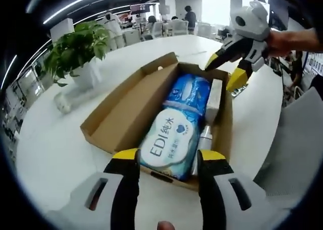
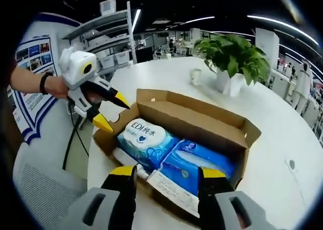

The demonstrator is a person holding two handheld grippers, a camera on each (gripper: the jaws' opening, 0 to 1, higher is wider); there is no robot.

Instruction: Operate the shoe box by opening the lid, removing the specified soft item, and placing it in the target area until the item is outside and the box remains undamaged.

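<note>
Shoe box [image 1: 121,119] centre frame, lid open; wipes pack [image 1: 169,141] inside. Left gripper [image 1: 166,162] jaws apart at pack; right gripper [image 2: 166,177] likewise apart. Next: clamp pack, lift out.

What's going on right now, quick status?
Both claws open, left claw and right claw hovering at opposite box ends. Box open, wipes pack inside. Nothing gripped. Nothing blocking.

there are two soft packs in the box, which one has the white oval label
The wipes pack marked EDI, at the end by the left gripper. The other blue pack beside it has no white oval, only a small pale patch.
</note>
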